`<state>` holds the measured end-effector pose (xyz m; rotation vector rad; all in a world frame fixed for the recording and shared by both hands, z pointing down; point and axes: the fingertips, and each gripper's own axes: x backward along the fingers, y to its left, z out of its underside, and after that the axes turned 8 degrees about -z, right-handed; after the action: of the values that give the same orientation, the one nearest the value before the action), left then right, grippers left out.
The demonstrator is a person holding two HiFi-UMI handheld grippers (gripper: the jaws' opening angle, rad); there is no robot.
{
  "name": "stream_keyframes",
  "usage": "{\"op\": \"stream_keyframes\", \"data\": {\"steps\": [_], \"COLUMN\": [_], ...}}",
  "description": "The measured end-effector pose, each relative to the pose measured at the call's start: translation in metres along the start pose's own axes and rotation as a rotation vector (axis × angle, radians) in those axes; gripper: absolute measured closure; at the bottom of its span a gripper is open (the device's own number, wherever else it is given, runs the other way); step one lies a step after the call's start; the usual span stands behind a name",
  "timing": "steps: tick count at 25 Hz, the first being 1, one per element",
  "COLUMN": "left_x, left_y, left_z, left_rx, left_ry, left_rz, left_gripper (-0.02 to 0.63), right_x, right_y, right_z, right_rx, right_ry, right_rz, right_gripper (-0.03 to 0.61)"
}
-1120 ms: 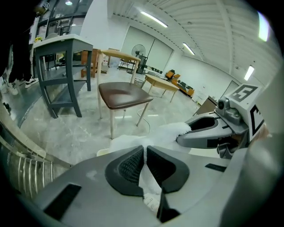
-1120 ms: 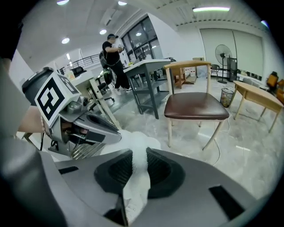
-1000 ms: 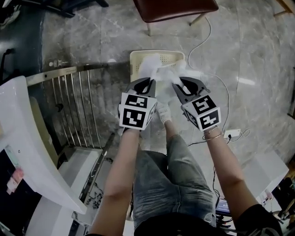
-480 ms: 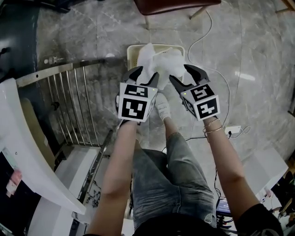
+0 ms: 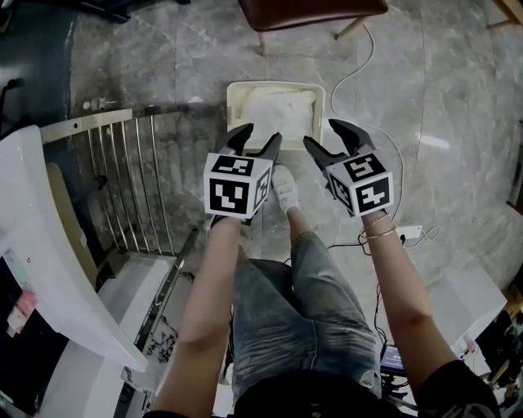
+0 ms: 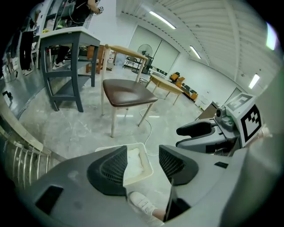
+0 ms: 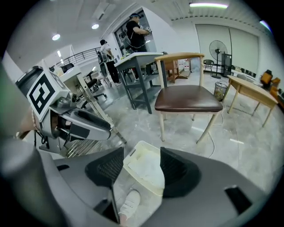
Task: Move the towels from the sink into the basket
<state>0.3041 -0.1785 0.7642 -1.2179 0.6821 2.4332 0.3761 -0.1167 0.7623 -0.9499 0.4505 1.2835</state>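
The white towel (image 5: 278, 104) lay bunched inside the cream basket (image 5: 232, 114), filling most of its bottom and touched by neither gripper. The basket stood on the marble floor (image 5: 163, 57), just ahead of the person's white shoe (image 5: 286, 186) and in front of a brown-seated chair (image 5: 310, 12). That put it where a load could be let fall straight in from standing height.

Both grippers hung side by side over the basket's near rim, pointing steeply down. The left gripper (image 5: 258, 136) had just been opening its jaws. They stood wide apart with nothing between the pads, only the basket and towel showing far below through the gap. The right gripper (image 5: 325, 134) also had its jaws apart and empty, framing the same basket. Held this way, high and centred, the pair fitted a release over the basket rather than a reach into it.

A metal rail (image 5: 131, 180) ran along the person's left. The sink could not be picked out with confidence, so whether more towels waited there could not be told.
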Motion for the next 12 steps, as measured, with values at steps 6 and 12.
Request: {"op": "stream_keyframes", "data": {"steps": [6, 12], "left_x": [0.031, 0.062], "left_y": [-0.006, -0.007], "left_z": [-0.015, -0.032], "left_rx": [0.037, 0.088], "left_ry": [-0.037, -0.078], "left_rz": [0.002, -0.001], "left_gripper": [0.412, 0.413], "right_x": [0.012, 0.024], "right_y": [0.026, 0.049], "right_z": [-0.012, -0.038], "right_rx": [0.029, 0.094], "right_ry": [0.007, -0.008], "right_rz": [-0.048, -0.113], "right_gripper": [0.331, 0.333]}}
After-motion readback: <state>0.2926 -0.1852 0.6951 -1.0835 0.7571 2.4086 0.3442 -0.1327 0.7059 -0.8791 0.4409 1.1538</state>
